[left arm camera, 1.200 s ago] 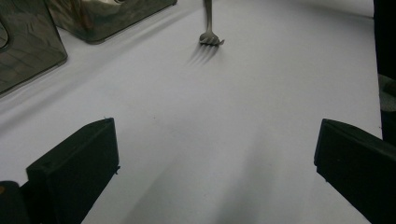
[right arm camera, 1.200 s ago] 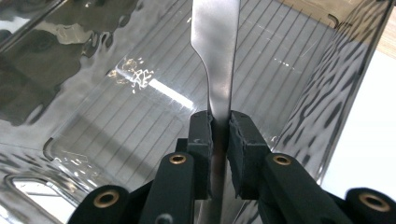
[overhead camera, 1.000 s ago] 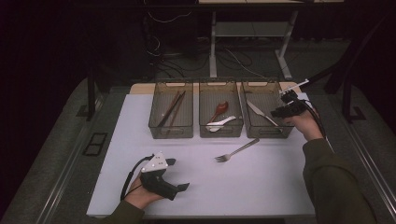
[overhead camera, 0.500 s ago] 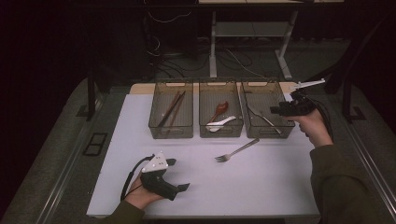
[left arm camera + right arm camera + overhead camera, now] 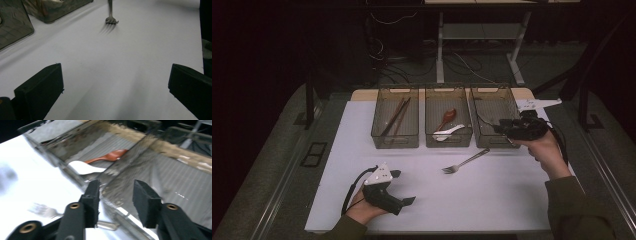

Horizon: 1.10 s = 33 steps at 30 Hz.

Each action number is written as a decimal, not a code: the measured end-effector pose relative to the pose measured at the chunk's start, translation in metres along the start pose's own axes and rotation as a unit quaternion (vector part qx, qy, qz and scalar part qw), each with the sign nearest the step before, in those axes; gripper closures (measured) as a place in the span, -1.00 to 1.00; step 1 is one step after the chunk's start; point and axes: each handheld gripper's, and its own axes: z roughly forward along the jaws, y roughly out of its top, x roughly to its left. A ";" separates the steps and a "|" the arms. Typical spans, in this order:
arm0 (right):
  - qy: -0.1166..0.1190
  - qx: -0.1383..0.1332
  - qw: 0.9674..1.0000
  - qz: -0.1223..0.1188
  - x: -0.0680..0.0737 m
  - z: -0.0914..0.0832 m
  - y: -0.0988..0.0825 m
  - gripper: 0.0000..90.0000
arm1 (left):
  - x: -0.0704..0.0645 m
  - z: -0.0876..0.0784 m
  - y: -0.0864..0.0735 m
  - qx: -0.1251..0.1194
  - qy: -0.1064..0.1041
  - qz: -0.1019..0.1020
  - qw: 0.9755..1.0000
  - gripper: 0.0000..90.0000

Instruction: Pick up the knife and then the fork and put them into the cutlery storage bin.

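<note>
A metal fork point(image 5: 464, 162) point(image 5: 112, 20) lies on the white table point(image 5: 512, 200), in front of the middle bin. My left gripper point(image 5: 403, 187) point(image 5: 115, 87) rests near the table's front edge, open and wide, pointing toward the fork with bare table between its jaws. My right gripper point(image 5: 498, 129) point(image 5: 117, 192) hovers at the front right corner of the right bin point(image 5: 492, 92). Its jaws have just been closing and stand apart, with nothing between them. The fork point(image 5: 42, 210) appears blurred below its left jaw.
Three clear bins stand in a row at the back. The left bin point(image 5: 382, 137) holds chopsticks point(image 5: 394, 116). A red-brown spoon point(image 5: 448, 117) point(image 5: 107, 157) and a white spoon point(image 5: 449, 132) point(image 5: 82, 167) lie in the middle one point(image 5: 448, 144). A thin dark utensil point(image 5: 482, 119) lies in the right bin.
My right gripper has drawn back from over the right bin toward its near right corner. The left gripper and the fork have stayed put.
</note>
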 end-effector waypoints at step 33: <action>-0.015 0.120 0.989 -0.080 0.028 0.090 -0.045 0.99 | -0.001 0.002 0.000 0.002 -0.005 0.003 1.000 -1.00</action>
